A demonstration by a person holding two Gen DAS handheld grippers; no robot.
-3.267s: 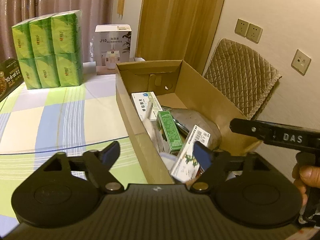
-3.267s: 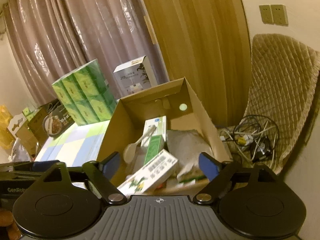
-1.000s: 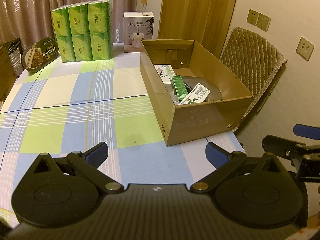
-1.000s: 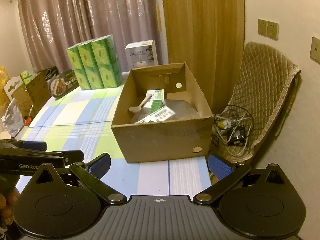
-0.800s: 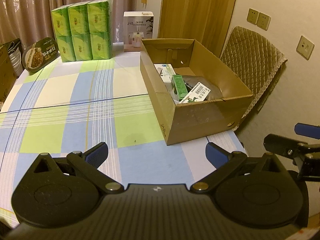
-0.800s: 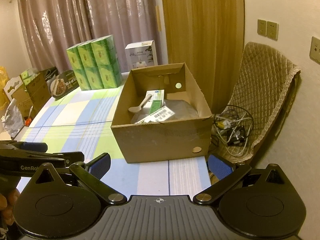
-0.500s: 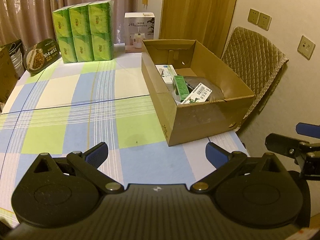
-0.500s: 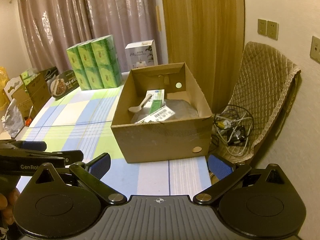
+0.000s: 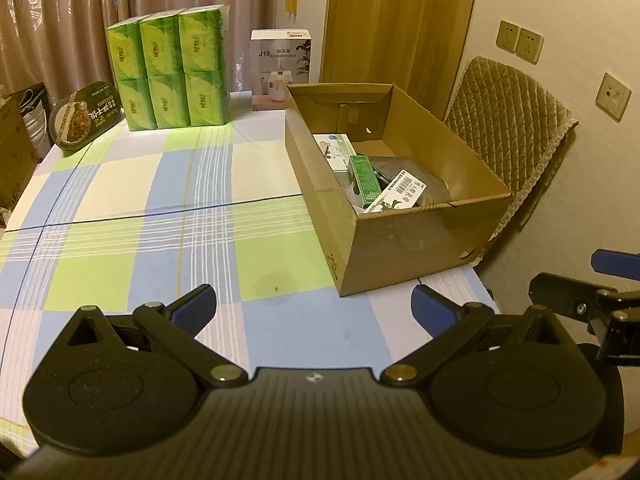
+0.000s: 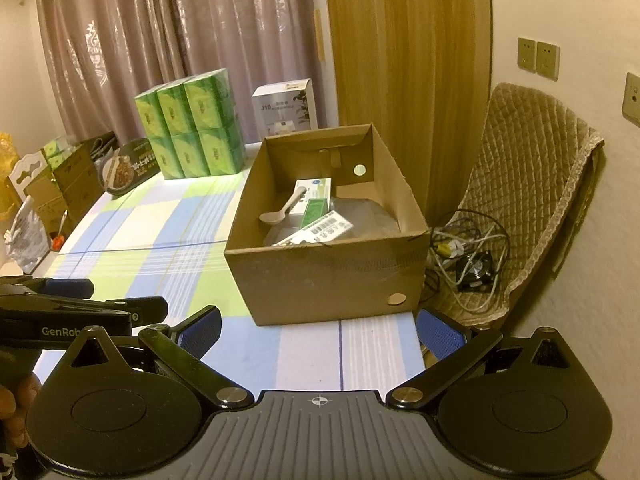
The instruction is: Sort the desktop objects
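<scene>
1. Left wrist view: my left gripper [image 9: 314,306] has its blue-padded fingers [image 9: 192,308] spread wide apart with nothing between them, hovering over the near edge of the checked tabletop [image 9: 160,216].
2. My right gripper [image 10: 318,330] is likewise wide apart and empty, its fingers [image 10: 440,334] held above the near right corner of the tabletop, short of the cardboard box [image 10: 328,272].
3. From the left wrist view, the right gripper shows at the right edge, off the side of the tabletop; from the right wrist view, the left gripper shows at the left edge with part of my hand [image 10: 16,408] under it.
4. Ahead of both sets of fingers the open cardboard box sits on the right side of the tabletop, one corner close to the edge.
5. Inside it lie the sorted things: a white medicine box [image 10: 316,190] toward the back, a green carton [image 9: 364,180] leaning over it, a white barcoded box [image 10: 320,230] tilted near the front wall, a pale spoon [image 10: 280,210] on the left, and a grey bag [image 10: 364,216] underneath on the right.
6. Farther back on the tabletop stands a stack of green tissue packs [image 9: 170,70], with a white humidifier box [image 9: 280,68] to its right and a round food tray [image 9: 86,114] propped to its left.
7. Beyond the box a quilted chair [image 10: 536,184] stands by the wall, with a tangle of cables [image 10: 468,256] on its seat.
</scene>
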